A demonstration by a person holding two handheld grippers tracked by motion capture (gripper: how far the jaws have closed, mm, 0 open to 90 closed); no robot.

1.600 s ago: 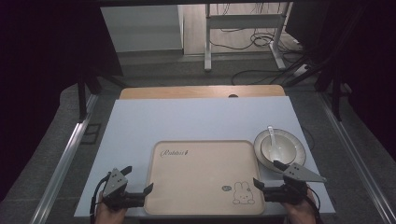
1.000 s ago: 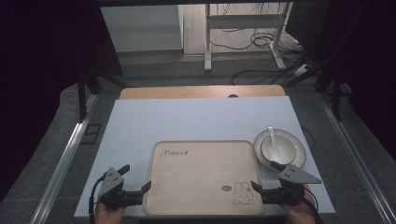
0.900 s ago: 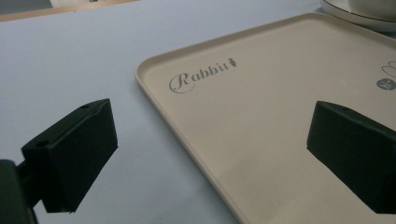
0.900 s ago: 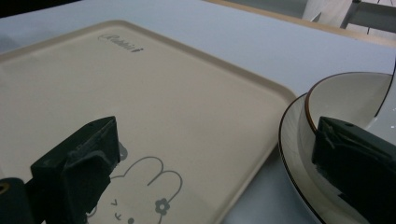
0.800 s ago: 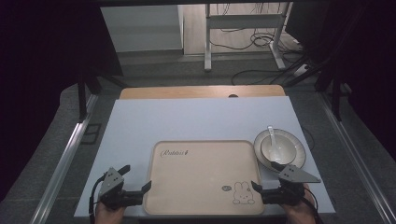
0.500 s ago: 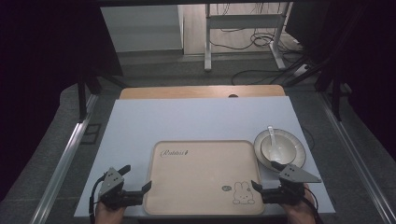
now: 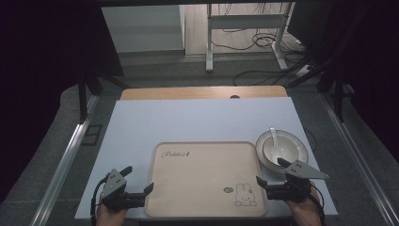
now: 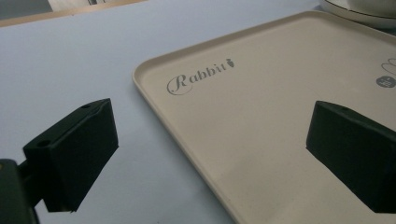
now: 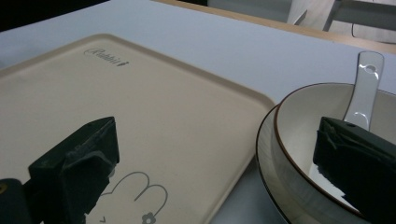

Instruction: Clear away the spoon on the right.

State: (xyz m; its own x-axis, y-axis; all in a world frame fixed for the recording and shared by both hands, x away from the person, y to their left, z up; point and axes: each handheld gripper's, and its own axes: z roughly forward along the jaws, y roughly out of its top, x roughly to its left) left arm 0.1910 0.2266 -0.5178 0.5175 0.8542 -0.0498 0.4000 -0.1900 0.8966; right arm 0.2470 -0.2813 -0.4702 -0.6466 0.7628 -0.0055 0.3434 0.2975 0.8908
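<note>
**Both grippers poised wide at the tray's near corners**

A white tabletop fills the high view, a beige tray near its front edge. The left gripper sits at the tray's near-left corner, the right gripper at its near-right, beside a bowl holding a spoon.

Left gripper view: jaws spread wide, straddling the tray's left rim.

Right gripper view: jaws released, one over the tray, one over the bowl.

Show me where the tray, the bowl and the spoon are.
tray [image 7: 202,174], high view, on its bare flat middle
bowl [image 7: 282,149], high view, on its inside wall
spoon [image 9: 366,81], right gripper view, on its white handle
</note>
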